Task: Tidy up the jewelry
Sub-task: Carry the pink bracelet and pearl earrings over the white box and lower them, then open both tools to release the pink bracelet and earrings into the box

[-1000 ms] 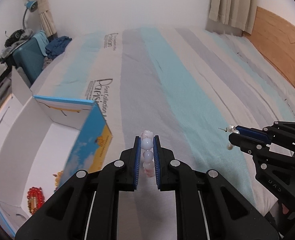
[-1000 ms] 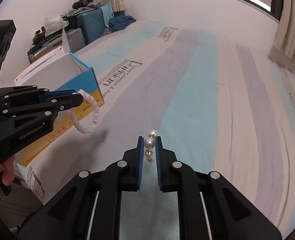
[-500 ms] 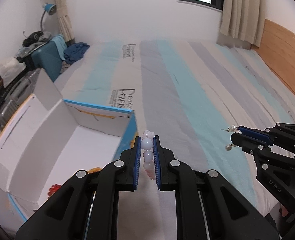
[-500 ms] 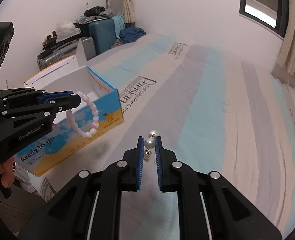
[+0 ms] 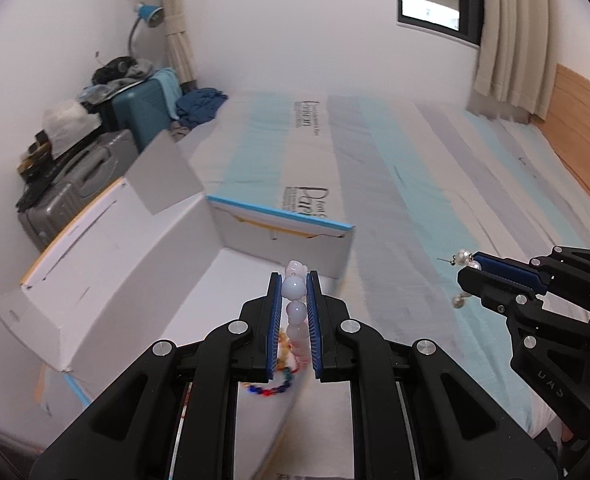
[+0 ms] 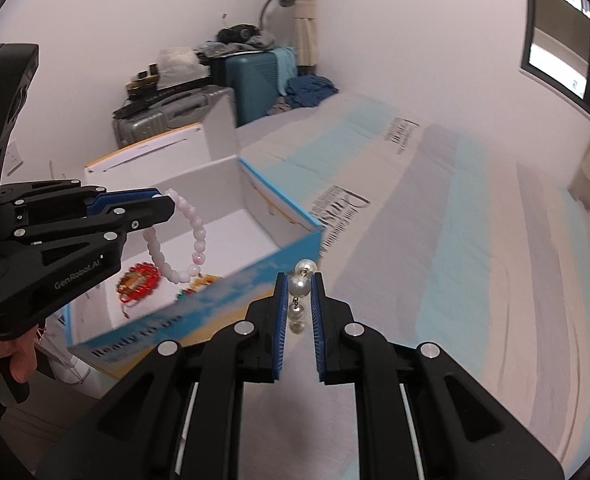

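Observation:
My left gripper (image 5: 294, 280) is shut on a pale pink bead bracelet (image 5: 295, 308), which hangs over the open white box (image 5: 135, 264); in the right wrist view the left gripper (image 6: 163, 206) holds the bracelet (image 6: 175, 236) above the box (image 6: 231, 184). My right gripper (image 6: 299, 280) is shut on a pearl drop earring (image 6: 299, 290), just right of the box's blue wall; it shows in the left wrist view (image 5: 469, 268) with the earring (image 5: 463, 260). A red beaded piece (image 6: 139, 282) and a multicoloured bracelet (image 5: 273, 386) lie in the box.
The box stands at the left edge of a bed (image 5: 415, 184) with a striped cover. Suitcases (image 6: 175, 116) with clothes stand by the wall beyond it. A wooden headboard (image 5: 583, 120) is at the right.
Both grippers have moved left toward the box. The bracelet now hangs over the box's inside, and the earring is near its blue wall. Both stay shut.

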### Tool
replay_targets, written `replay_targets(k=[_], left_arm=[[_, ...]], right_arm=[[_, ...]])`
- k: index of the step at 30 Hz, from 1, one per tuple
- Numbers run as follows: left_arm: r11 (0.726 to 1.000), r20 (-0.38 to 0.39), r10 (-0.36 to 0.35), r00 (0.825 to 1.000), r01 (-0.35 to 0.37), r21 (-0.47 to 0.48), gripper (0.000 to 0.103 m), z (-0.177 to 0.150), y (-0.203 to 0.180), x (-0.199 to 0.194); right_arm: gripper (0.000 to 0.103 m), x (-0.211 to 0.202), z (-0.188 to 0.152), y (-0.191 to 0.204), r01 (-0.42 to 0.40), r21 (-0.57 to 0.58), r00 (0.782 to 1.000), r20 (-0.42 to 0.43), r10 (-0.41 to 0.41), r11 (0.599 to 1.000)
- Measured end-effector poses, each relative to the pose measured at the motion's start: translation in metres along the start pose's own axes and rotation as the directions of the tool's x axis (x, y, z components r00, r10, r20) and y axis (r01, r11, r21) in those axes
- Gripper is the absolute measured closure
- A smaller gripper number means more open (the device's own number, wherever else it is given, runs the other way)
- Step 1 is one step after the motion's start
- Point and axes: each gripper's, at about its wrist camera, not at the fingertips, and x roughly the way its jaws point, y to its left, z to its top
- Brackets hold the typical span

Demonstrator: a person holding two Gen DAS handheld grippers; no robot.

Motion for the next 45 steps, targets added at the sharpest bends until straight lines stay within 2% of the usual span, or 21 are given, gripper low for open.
replay_targets(k=[12, 21, 33, 45], left_arm=[[0.996, -0.037, 0.053, 0.998, -0.056, -0.073, 0.091, -0.026, 0.076, -0.009], [0.991, -0.111, 0.051, 0.992, -0.064, -0.117, 0.091, -0.053, 0.119, 0.012], [0.988, -0.21, 0.017, 0.977, -0.049, -0.146, 0.091, -0.076, 0.144, 0.058], [0.987, -0.317, 0.012, 0.948, -0.062, -0.149, 0.091, -0.091, 0.159, 0.093]], right_arm=[[0.092, 0.023, 0.019, 0.08, -0.084, -0.107, 0.996, -0.02, 0.082, 0.991], [0.092, 0.067, 0.015, 0.131, -0.14, -0.201, 0.986, -0.116, 0.119, 0.969], [0.092, 0.126, 0.006, 0.157, -0.175, -0.291, 0.962, -0.252, 0.101, 0.941], [0.092, 0.17, -0.011, 0.171, -0.235, -0.327, 0.915, -0.392, 0.094, 0.916]])
